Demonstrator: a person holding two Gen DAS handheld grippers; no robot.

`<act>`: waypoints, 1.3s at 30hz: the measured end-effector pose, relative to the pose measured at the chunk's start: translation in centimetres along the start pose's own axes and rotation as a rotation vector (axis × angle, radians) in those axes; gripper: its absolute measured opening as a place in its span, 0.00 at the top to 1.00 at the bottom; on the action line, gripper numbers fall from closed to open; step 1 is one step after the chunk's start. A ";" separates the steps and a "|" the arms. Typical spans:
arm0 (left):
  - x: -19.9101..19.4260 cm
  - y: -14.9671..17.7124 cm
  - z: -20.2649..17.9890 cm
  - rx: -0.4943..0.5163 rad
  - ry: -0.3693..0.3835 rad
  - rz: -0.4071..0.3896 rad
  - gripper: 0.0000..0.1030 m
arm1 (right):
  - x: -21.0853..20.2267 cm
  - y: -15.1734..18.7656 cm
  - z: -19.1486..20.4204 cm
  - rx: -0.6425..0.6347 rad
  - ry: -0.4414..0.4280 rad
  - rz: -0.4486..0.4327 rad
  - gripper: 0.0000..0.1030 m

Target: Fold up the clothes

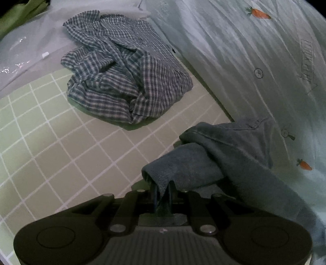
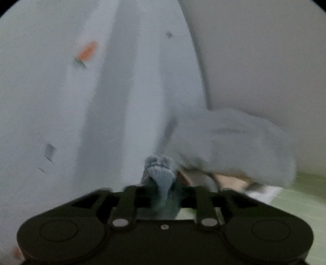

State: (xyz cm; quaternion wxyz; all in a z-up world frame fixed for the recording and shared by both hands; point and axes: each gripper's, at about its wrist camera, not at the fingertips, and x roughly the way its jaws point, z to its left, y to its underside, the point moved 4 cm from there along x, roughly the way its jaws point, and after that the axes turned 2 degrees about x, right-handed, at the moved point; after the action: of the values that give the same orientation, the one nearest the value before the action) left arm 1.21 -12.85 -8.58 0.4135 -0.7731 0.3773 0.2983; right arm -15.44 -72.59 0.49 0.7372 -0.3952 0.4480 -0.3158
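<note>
My left gripper [image 1: 163, 192] is shut on an edge of a dark blue-grey garment [image 1: 228, 150], which drapes to the right over the bedding. A crumpled blue-and-white checked shirt [image 1: 126, 79] lies farther ahead on the green grid-patterned sheet [image 1: 51, 146]. In the blurred right wrist view, my right gripper [image 2: 162, 183] is shut on a bunched corner of the same blue-grey cloth [image 2: 161, 175]. A pale grey mass of cloth [image 2: 234, 142] hangs to its right; I cannot tell what it belongs to.
A pale blue quilt with carrot prints [image 1: 254, 61] rises along the right and fills the right wrist view [image 2: 51, 102]. A clear plastic bag [image 1: 18, 53] and green fabric [image 1: 20, 14] lie at the far left.
</note>
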 end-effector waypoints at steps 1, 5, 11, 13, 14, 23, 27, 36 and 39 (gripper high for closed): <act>0.0 0.0 0.0 -0.004 -0.007 0.000 0.86 | 0.3 0.6 -0.6 -0.016 0.033 0.032 0.38; 0.0 -0.3 0.6 -0.069 0.014 0.014 0.74 | -0.7 8.9 -1.6 -0.018 -0.025 0.234 0.29; -0.1 -1.5 1.0 -0.100 0.000 0.003 0.52 | -2.5 20.6 2.1 0.110 -0.178 0.554 0.29; 0.0 -1.9 1.3 -0.121 -0.002 -0.002 0.46 | -3.1 22.5 5.0 0.111 -0.240 0.610 0.29; 0.0 -2.1 1.5 -0.134 -0.003 -0.003 0.46 | -3.4 23.4 6.6 0.094 -0.274 0.632 0.28; 2.2 -2.2 2.4 -0.213 -0.013 0.064 0.38 | -4.3 30.0 18.1 0.337 -0.436 1.007 0.23; 3.0 -1.9 2.1 -0.199 -0.015 0.089 0.37 | -3.4 32.9 20.4 0.489 -0.331 1.171 0.23; 3.7 -2.5 2.2 -0.209 0.003 0.109 0.37 | -1.6 38.3 22.9 0.610 -0.243 1.384 0.72; 3.9 -2.5 2.2 -0.208 -0.004 0.115 0.37 | -2.0 38.7 23.6 0.576 -0.302 1.348 0.94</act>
State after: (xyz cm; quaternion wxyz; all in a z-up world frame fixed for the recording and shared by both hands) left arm 5.03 -11.31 -11.59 0.3141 -0.7882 0.3874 0.3605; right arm 9.53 -45.02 -25.47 0.8986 0.1346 0.3867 0.1573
